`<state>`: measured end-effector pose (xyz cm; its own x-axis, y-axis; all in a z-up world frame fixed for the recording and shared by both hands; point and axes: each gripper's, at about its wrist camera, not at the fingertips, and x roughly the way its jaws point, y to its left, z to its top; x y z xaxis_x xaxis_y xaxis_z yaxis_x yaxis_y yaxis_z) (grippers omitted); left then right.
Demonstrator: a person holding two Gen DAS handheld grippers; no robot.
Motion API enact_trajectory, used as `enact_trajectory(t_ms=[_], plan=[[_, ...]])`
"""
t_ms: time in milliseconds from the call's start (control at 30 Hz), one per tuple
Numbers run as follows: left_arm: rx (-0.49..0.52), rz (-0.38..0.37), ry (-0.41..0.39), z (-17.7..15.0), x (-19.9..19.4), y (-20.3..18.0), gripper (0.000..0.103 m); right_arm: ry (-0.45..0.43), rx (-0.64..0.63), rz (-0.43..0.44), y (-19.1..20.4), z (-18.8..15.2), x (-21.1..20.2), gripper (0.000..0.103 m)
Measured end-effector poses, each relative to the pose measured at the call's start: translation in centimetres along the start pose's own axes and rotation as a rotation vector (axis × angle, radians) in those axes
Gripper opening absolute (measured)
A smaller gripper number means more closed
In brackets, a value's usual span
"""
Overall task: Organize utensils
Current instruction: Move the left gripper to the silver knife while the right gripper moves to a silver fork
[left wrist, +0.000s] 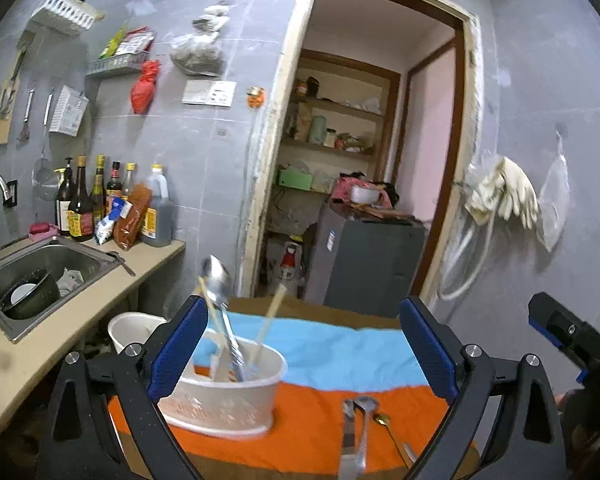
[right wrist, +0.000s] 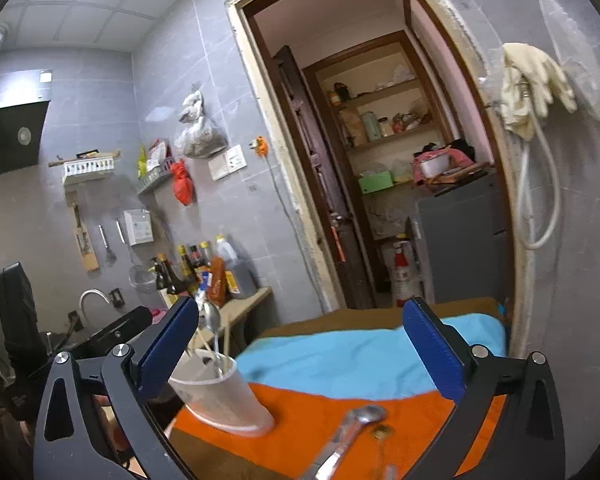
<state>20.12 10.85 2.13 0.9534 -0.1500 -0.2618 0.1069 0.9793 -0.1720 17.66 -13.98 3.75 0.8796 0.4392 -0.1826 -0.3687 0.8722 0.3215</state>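
Note:
A white plastic utensil holder stands on the orange and blue cloth. It holds a steel spoon and wooden chopsticks. Steel spoons and a small gold spoon lie on the cloth to its right. My left gripper is open and empty above the cloth, its left finger in front of the holder. My right gripper is open and empty; the holder is at its left finger, a steel spoon and the gold spoon lie below it.
A counter with a steel sink and sauce bottles runs along the left. A white bucket stands under it. A doorway opens behind the table onto shelves and a grey cabinet. Gloves hang on the right wall.

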Motion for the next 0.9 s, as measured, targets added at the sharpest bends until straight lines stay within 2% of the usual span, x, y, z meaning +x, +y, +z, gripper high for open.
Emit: enact_trajectory(t_ms=[167,300,467,633,733,800,900], plan=[[0.059,-0.034,0.089,-2.7,1.0,-2.7,0.094,0.047,-0.015,-0.056,-1.9,-1.2,-2.2,0.103],[0.076,-0.080,0.197,-5.1,2.8,-4.0,0.094,0.146,-0.007,-0.132,-3.9,-3.1,-2.3,0.103],[0.078,-0.101,0.312,-8.0,5.1,-4.5,0.094,0.261,0.039,-0.175,-6.0,-5.9,-1.2,0.102],[0.093,-0.093,0.424,-10.8,7.5,-4.4,0.093,0.378,0.069,-0.185,-7.4,-8.7,0.4,0.088],[0.105,-0.078,0.483,-12.1,8.9,-4.0,0.084,0.433,0.094,-0.181,-8.3,-9.7,1.4,0.079],[0.126,-0.060,0.527,-12.9,10.0,-3.9,0.073,0.486,0.105,-0.176,-8.7,-10.3,2.4,0.069],[0.155,-0.042,0.588,-14.0,11.4,-3.7,0.062,0.556,0.114,-0.156,-8.9,-11.3,3.5,0.056]])
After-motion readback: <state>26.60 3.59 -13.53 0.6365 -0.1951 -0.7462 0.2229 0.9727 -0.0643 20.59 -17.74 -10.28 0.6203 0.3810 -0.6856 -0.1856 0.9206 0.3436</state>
